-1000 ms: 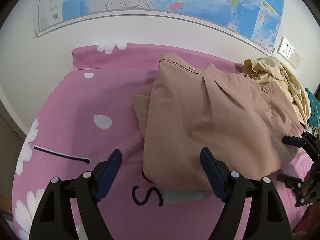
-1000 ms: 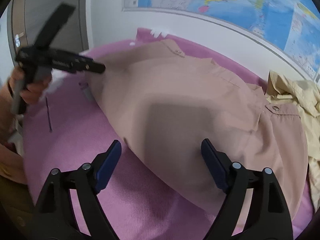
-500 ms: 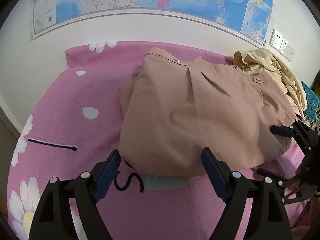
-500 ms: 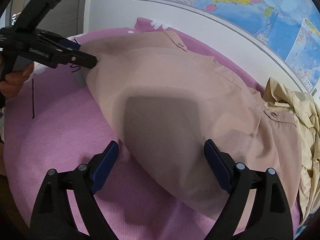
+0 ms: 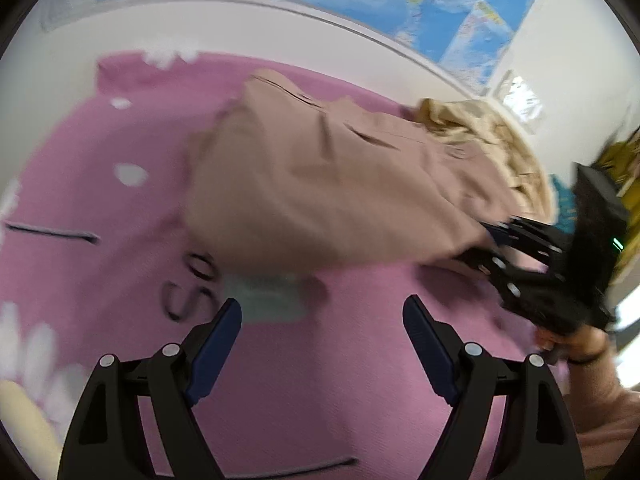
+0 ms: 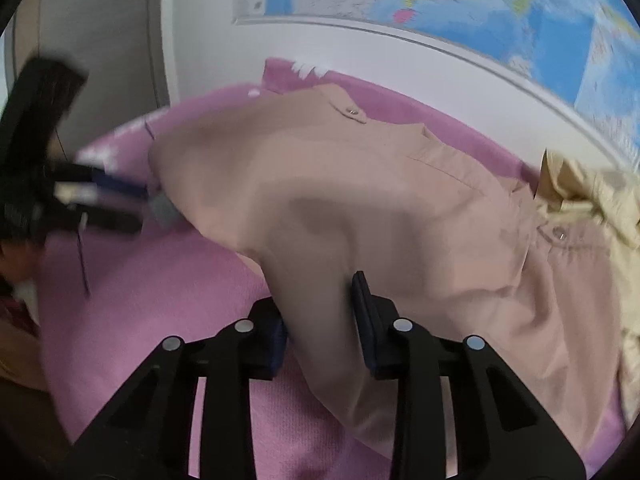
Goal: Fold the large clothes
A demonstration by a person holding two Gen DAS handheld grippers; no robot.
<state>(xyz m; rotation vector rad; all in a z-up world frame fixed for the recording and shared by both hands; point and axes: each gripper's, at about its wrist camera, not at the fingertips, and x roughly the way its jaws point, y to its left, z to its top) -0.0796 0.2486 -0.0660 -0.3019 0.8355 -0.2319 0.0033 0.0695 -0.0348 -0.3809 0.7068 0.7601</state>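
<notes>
Tan garment pinched between right gripper fingers.

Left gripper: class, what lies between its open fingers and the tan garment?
Bare pink blanket, seen in the left wrist view, between the left gripper and tan garment.

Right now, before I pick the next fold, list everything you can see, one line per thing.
Tan garment: one, pinkish tan, part-folded on the middle of the bedspread.
Cream garment: one, pale yellow, crumpled at the tan garment's far right end.
Bedspread: one, pink with white flowers and black marks, under everything.
Grey patch: one, grey, on the bedspread by the tan garment's near edge.
Map: one, blue and multicoloured, on the white wall behind.
Wall sockets: white, on the wall at right; blurred.
Left gripper: black, blue pads, open, empty.
Right gripper: black, closed on the tan garment's near edge.
</notes>
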